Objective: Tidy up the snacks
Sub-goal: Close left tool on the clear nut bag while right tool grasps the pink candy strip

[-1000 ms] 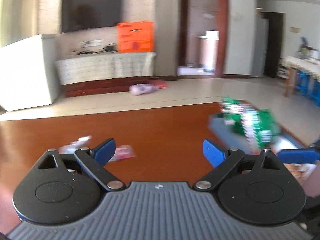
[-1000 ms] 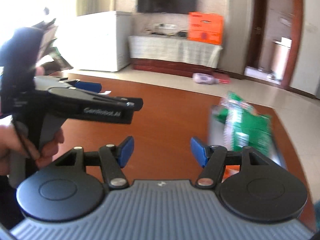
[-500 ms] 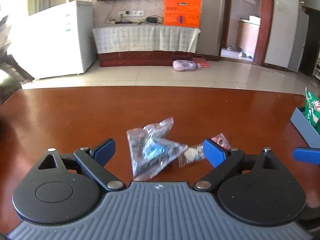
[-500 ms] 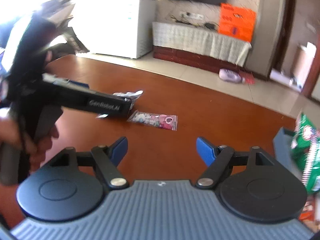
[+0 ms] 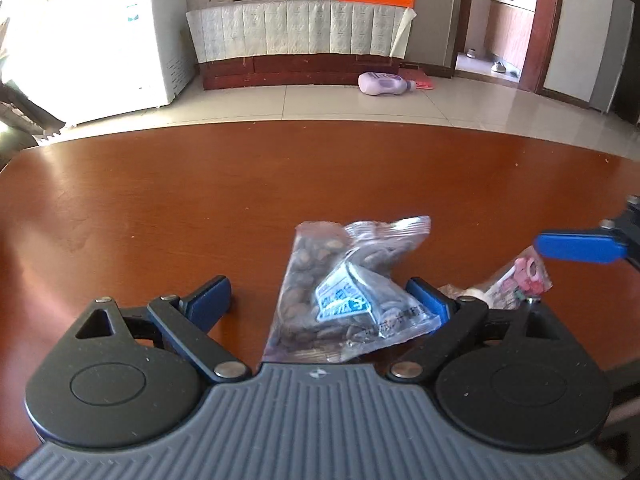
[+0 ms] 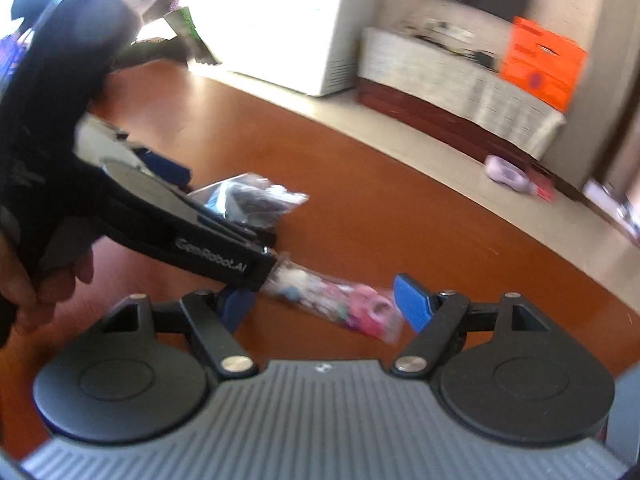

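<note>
- Since both snack bags lie flat on the brown table [image 5: 160, 208], each gripper has a bag of its own to grab.
- The left gripper [image 5: 320, 300] has its jaws wide apart. The clear bag of brown seeds [image 5: 344, 292] lies between them, close to the right-side pad, and nothing squeezes it yet.
- The right gripper [image 6: 326, 300] also has its jaws apart, and they have just been opening. The small bag of pink candy [image 6: 340, 304] lies between them on the table, not pinched.
- The seed bag looks light and floppy. Its plastic is shiny, so I think it could slip. The seeds will slide around inside, so the bag may sag when it goes up.
- A good place to hold it, I think, is the crinkled flat top edge, where the plastic is empty and thin. A grab on the fat middle might push seeds aside and lose the bag.
- The candy bag looks even lighter and very thin. It lies so flat that the pads may have to scrape low to catch an edge.
- The candy may be hard, so a soft pinch on one end seems best.
- The two bags lie just beside each other, so the grippers are close and could bump.
</note>
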The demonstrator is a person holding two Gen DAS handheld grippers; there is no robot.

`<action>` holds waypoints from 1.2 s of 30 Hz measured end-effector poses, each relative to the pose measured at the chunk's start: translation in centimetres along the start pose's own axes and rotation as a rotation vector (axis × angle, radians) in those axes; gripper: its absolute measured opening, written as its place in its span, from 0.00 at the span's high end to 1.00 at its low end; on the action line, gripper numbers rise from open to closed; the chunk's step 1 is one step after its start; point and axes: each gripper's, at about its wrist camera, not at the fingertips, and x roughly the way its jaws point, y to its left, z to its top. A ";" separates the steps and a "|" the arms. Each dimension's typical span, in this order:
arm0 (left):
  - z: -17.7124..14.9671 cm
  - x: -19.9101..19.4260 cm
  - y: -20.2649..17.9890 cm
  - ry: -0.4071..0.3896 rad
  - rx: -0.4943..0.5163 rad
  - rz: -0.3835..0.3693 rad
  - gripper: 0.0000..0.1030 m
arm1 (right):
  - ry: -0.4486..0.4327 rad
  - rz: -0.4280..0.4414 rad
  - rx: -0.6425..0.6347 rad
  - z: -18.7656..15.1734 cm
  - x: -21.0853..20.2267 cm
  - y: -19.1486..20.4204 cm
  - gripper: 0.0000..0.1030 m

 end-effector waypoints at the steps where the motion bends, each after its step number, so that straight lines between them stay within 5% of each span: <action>1: -0.1 0.1 0.2 -0.005 0.008 -0.004 0.07 | 0.010 0.015 -0.015 0.2 0.4 0.0 0.24; 5: -0.2 0.1 0.4 -0.021 0.014 -0.028 0.14 | 0.052 0.090 0.036 1.0 0.7 -1.1 0.26; 11: -0.6 -0.2 -0.7 -0.044 0.060 -0.061 0.33 | 0.093 0.135 0.073 0.7 -0.7 -1.1 0.70; 20: -2.3 -1.6 -4.2 -0.040 0.113 -0.111 0.34 | 0.177 0.046 0.089 -2.8 -5.5 0.1 0.74; 27: -5.6 -4.5 -10.9 -0.042 0.125 -0.109 0.34 | 0.237 -0.022 0.104 -7.3 -11.4 0.9 0.74; 36: -10.2 -8.4 -17.7 -0.070 0.096 -0.065 0.32 | 0.210 -0.088 0.194 -11.2 -15.8 1.7 0.74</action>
